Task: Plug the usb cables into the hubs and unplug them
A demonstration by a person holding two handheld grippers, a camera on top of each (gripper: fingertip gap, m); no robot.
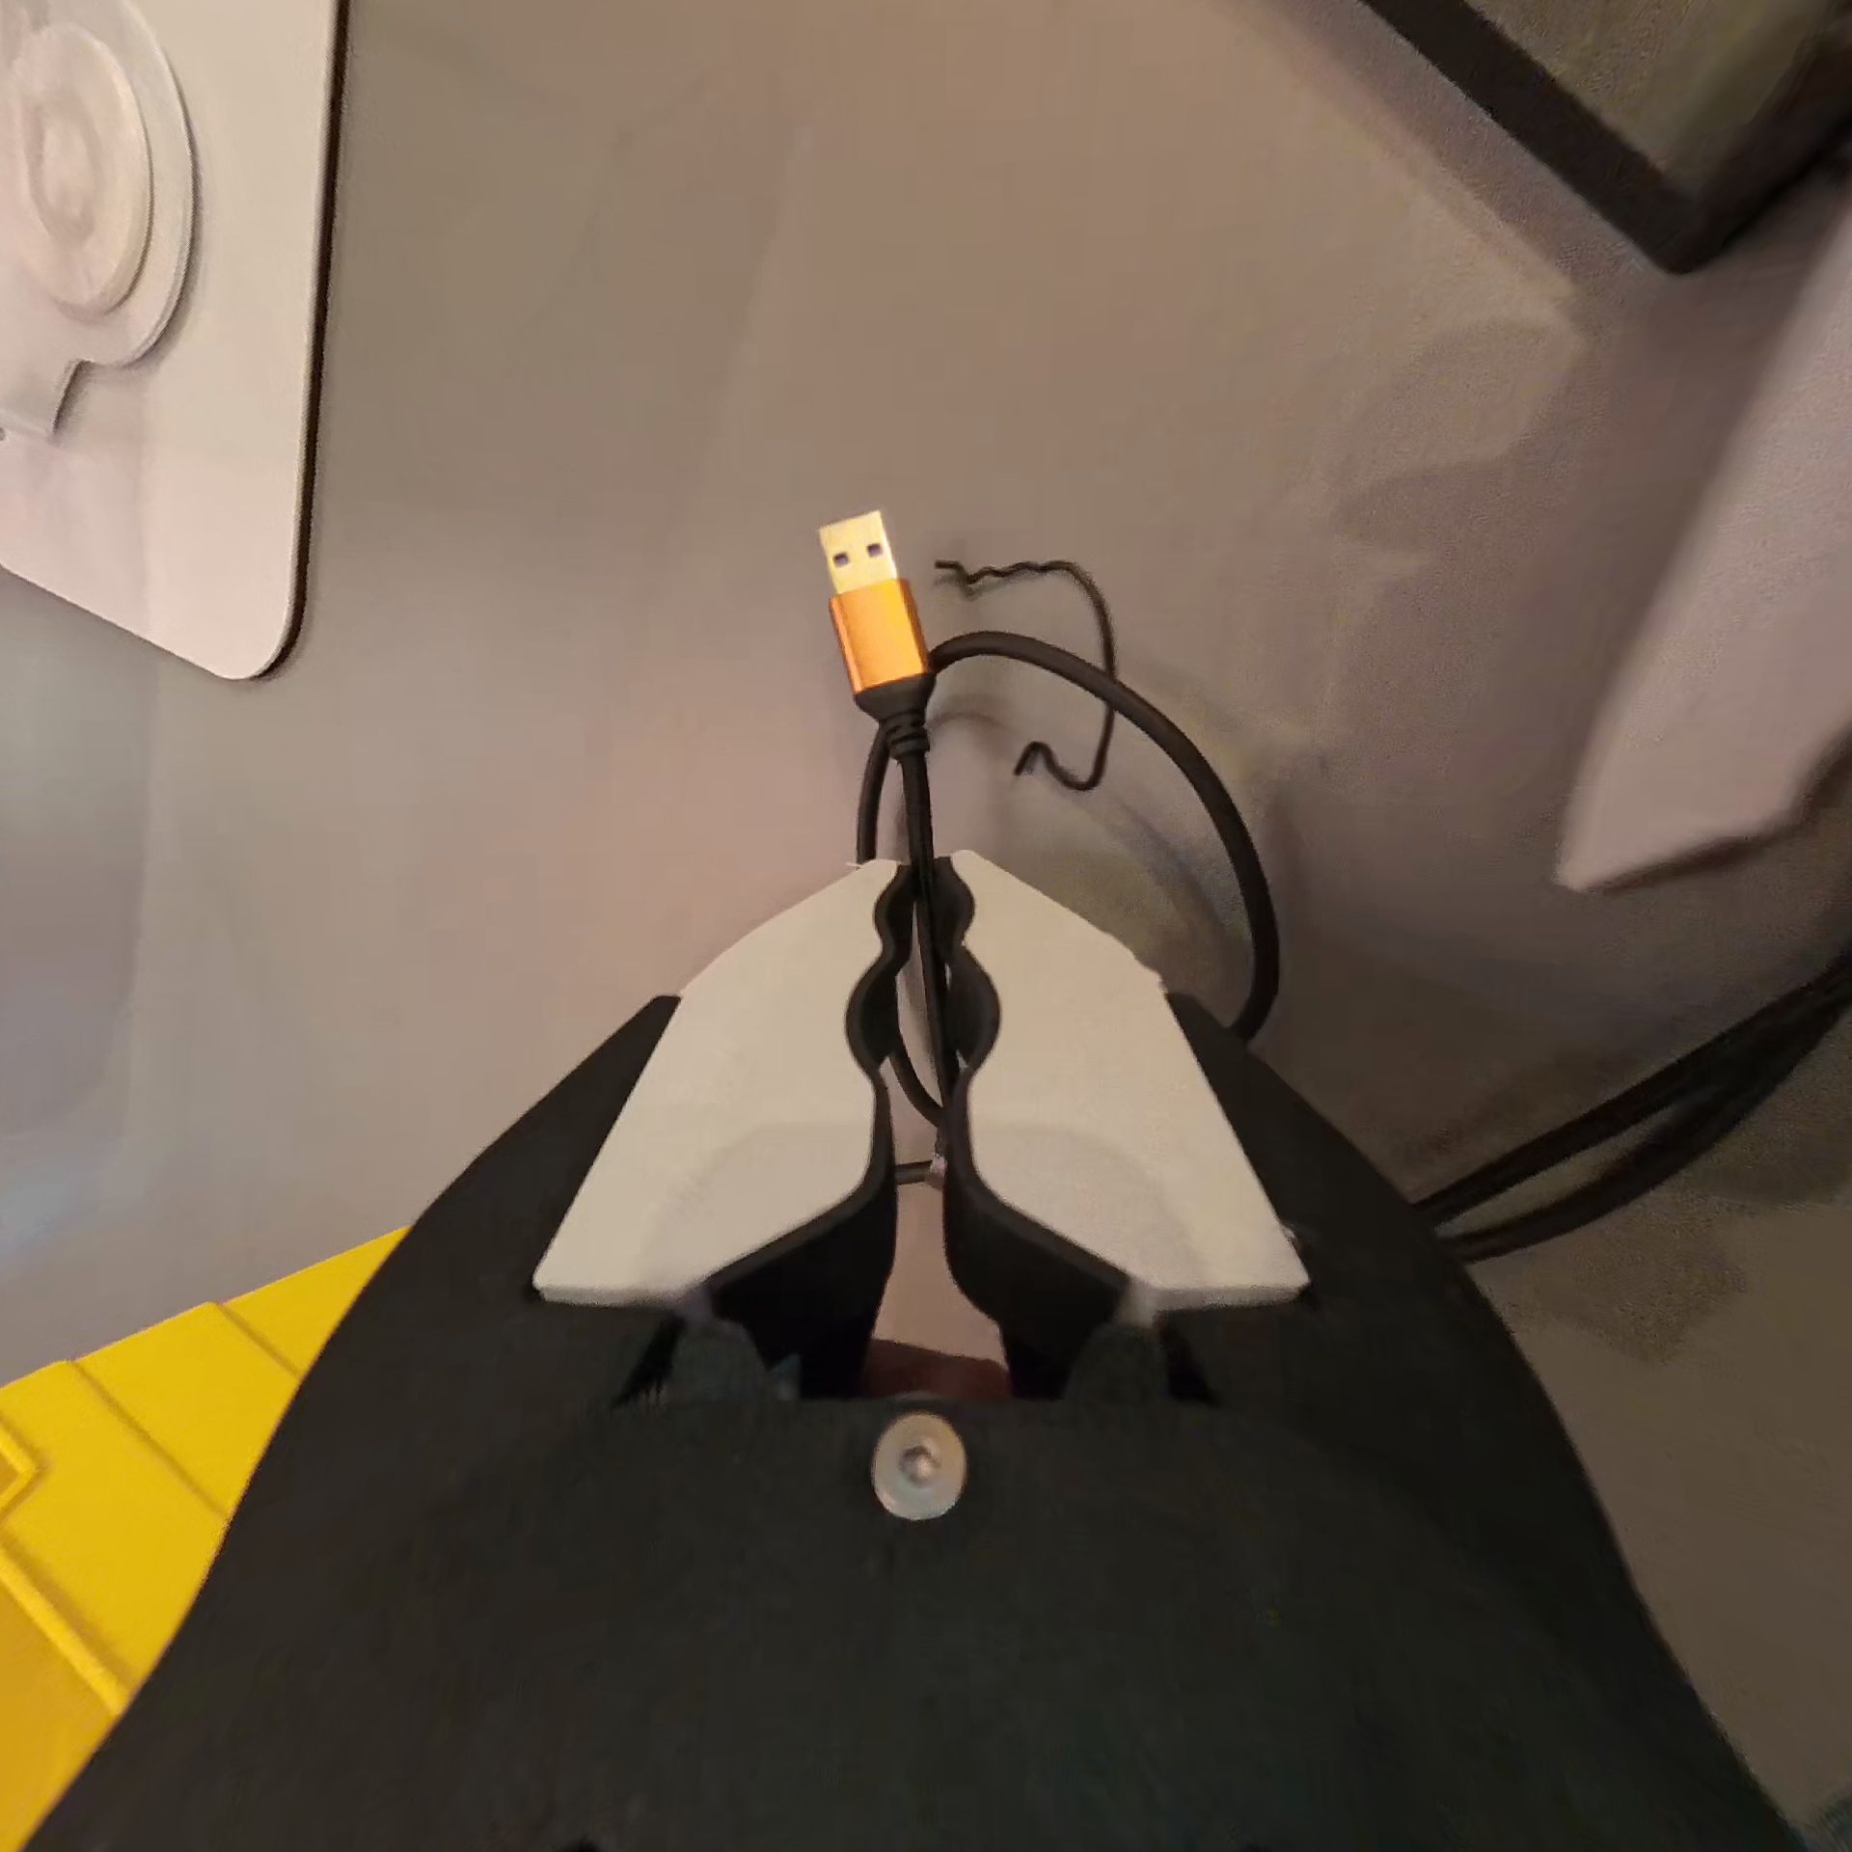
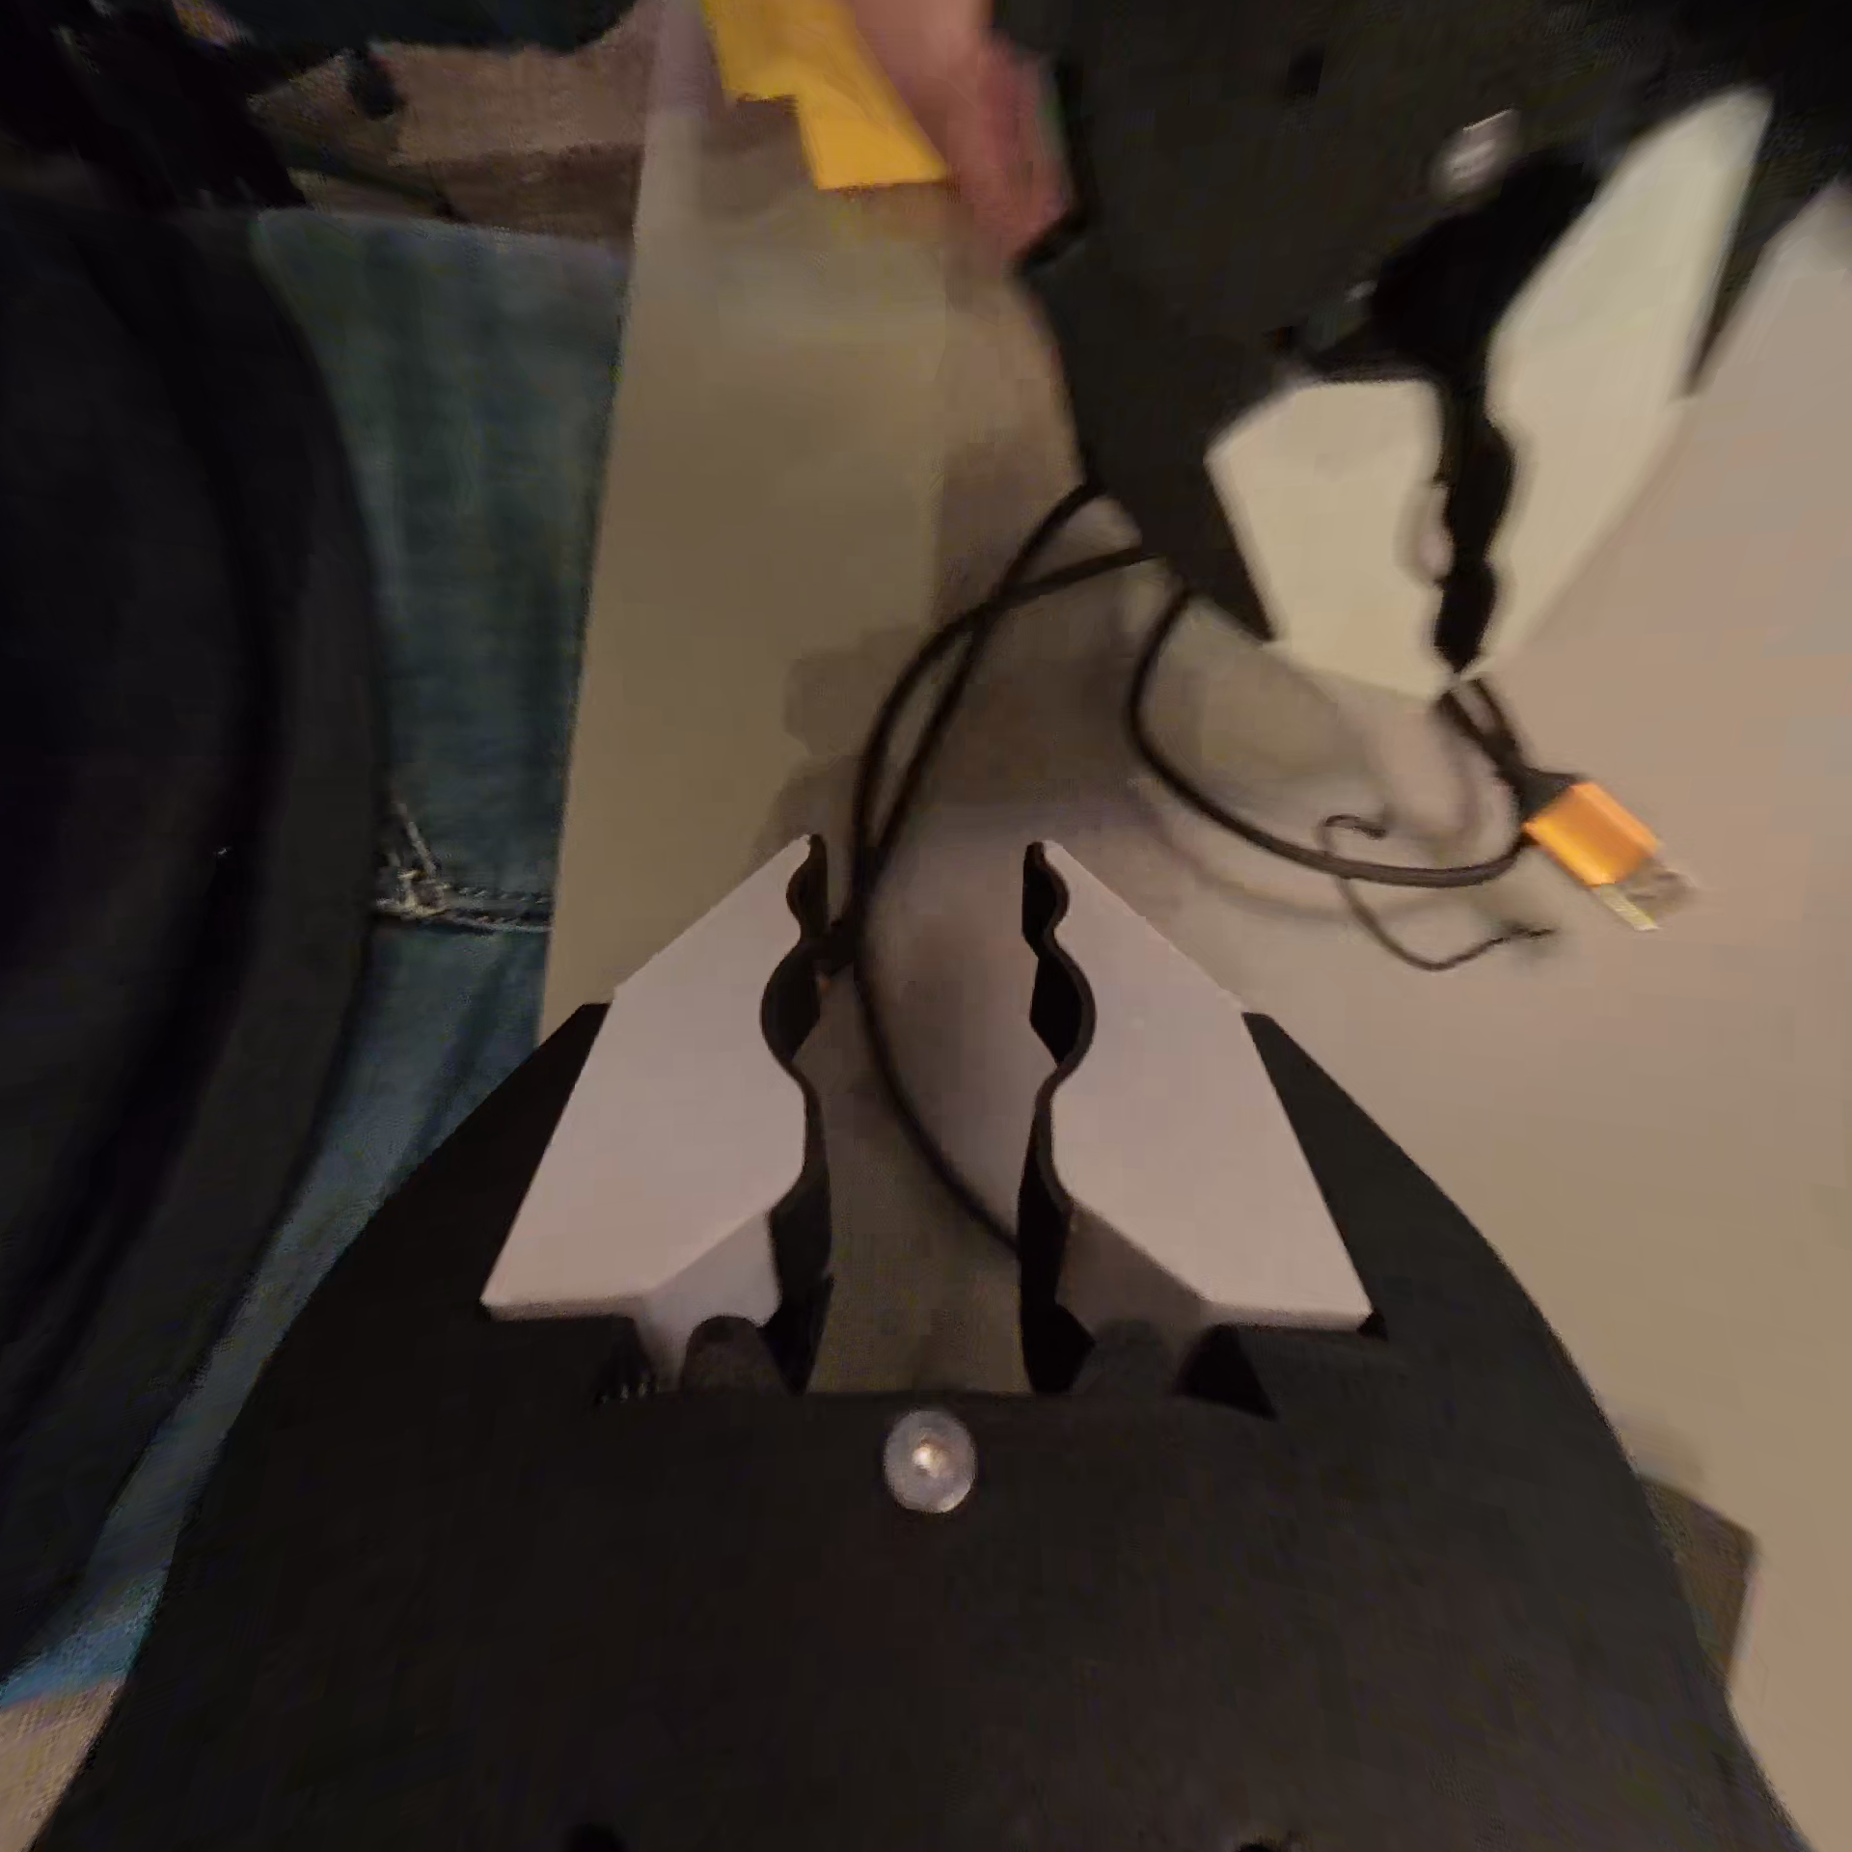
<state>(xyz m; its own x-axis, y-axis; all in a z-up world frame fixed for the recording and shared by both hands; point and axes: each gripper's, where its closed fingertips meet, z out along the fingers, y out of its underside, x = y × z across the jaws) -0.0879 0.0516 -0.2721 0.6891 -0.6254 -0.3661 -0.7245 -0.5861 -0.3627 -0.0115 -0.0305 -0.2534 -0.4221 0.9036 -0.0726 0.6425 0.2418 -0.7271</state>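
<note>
In the left wrist view my left gripper [image 1: 924,864] is shut on a black USB cable [image 1: 1193,792]. Its orange-sleeved plug with a gold tip [image 1: 870,621] sticks out past the fingertips, above the grey table [image 1: 621,421]. The cable loops back to the right. In the right wrist view my right gripper [image 2: 927,852] is open and empty, with a black cable [image 2: 882,762] running between its fingers on the table. The left gripper [image 2: 1458,661] shows there at upper right, holding the orange plug [image 2: 1588,837]. No hub is in view.
A white pad with a round disc [image 1: 130,301] lies at the table's far left. A black box [image 1: 1644,110] sits at upper right. A yellow part [image 1: 130,1483] is at lower left. More black cables [image 1: 1624,1132] run off to the right. A person's jeans [image 2: 451,621] border the table edge.
</note>
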